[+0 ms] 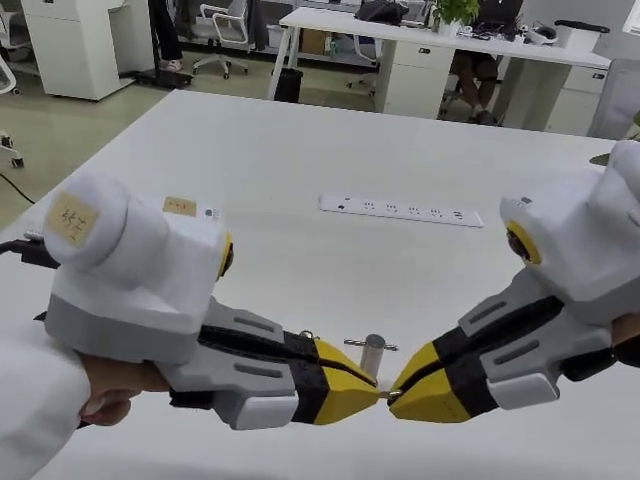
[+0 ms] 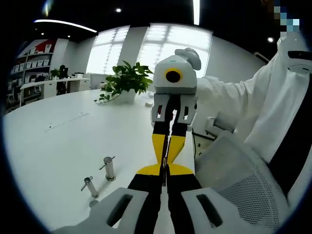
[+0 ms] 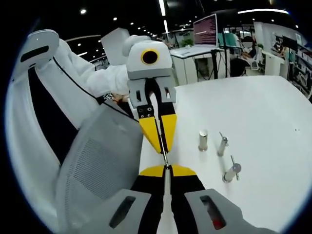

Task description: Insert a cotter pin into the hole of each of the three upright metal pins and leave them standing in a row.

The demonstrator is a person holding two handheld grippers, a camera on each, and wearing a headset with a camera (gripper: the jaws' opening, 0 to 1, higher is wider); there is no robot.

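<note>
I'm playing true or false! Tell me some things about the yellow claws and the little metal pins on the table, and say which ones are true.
1. The left claw and the right claw meet tip to tip. True.
2. They pinch a thin cotter pin between them. True.
3. All three upright pins already carry a cotter pin. False: one metal pin looks bare.
4. The power strip on the table is red. False: it is white.
</note>
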